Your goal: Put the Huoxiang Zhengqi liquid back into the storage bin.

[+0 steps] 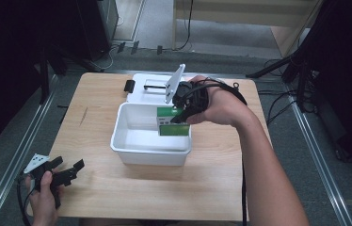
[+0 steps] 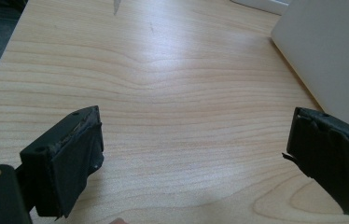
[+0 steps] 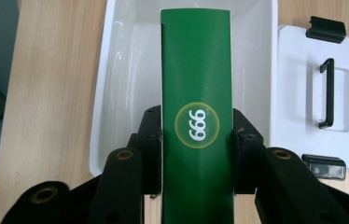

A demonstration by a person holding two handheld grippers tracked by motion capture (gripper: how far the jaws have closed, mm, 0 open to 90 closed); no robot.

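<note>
Fingers of right gripper clamping green box, white bin below, lid beside

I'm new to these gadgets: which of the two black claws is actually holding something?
The right gripper, over the white box, is clamped on a green carton. The left gripper sits open above bare wooden table.

The green box carries the one readable mark: white digits inside a yellow-green circle on its broad face. In the right gripper view they read "666" or "999", depending on which way up the box is meant to be read. In the high view the same box shows a pale label strip, too small to read.
</note>
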